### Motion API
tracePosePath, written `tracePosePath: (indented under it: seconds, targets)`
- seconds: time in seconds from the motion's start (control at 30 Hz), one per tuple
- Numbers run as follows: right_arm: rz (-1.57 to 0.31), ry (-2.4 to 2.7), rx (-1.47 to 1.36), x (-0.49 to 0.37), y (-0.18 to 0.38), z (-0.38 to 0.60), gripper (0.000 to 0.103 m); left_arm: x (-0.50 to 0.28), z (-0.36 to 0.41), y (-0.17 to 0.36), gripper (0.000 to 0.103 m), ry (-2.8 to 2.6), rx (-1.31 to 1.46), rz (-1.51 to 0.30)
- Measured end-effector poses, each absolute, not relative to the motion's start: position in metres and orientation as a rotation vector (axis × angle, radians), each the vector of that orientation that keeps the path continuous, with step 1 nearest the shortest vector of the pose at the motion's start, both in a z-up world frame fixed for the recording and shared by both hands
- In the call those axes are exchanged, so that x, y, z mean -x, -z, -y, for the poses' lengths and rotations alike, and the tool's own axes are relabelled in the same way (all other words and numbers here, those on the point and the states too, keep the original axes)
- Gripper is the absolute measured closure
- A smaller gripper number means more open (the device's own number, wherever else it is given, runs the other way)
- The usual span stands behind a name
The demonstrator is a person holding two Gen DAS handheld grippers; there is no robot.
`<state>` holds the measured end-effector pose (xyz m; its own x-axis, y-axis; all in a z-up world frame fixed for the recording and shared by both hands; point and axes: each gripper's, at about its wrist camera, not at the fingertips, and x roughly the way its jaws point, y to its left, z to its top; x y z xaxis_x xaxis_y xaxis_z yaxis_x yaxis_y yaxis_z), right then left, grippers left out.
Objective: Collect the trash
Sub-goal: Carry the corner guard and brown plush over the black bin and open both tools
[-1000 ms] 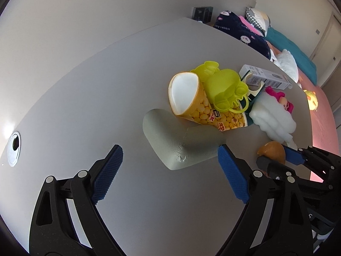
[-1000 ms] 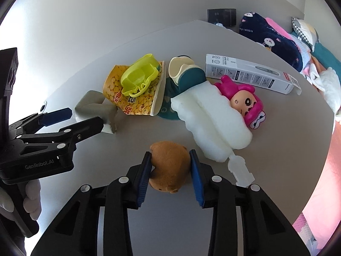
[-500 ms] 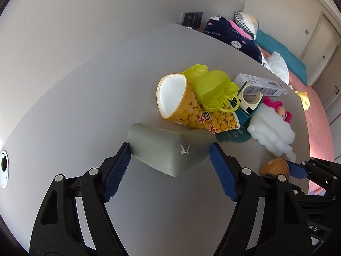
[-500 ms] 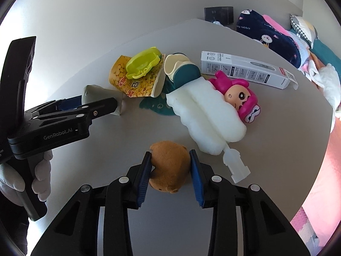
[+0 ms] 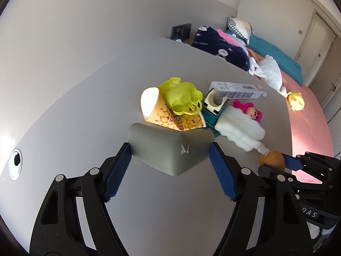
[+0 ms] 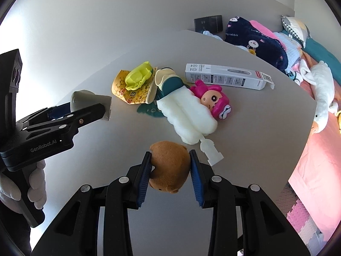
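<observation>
Left gripper clamps grey foam corner piece, lifted off the grey table; right gripper pinches brown plush toy. Beyond: yellow snack bag, green mould, white foam strip, pink-haired doll, white carton. Bed behind. Only the right view shows a gloved hand. Tape dispenser partly hidden.

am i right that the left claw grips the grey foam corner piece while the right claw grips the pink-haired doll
Not quite. The left claw does grip the grey foam corner piece, but the right claw grips the brown plush toy, as the right wrist view shows. The pink-haired doll lies on the table, untouched.
</observation>
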<state>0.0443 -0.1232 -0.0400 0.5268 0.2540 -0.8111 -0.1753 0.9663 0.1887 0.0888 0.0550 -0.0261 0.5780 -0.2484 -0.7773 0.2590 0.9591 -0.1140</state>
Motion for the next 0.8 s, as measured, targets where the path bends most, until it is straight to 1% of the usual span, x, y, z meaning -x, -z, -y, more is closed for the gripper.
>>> tracePosePath:
  seconds: [0.3, 0.8]
  targets:
    - [-0.941, -0.227, -0.105, -0.013, 0.020, 0.154, 0.066, -0.057, -0.022, 0.009, 0.030, 0.349, -0.032, -0.882]
    - [-0.895, -0.117, -0.153, 0.052, 0.005, 0.228, 0.066, -0.010, 0.062, -0.004, 0.030, 0.490, -0.099, -0.860]
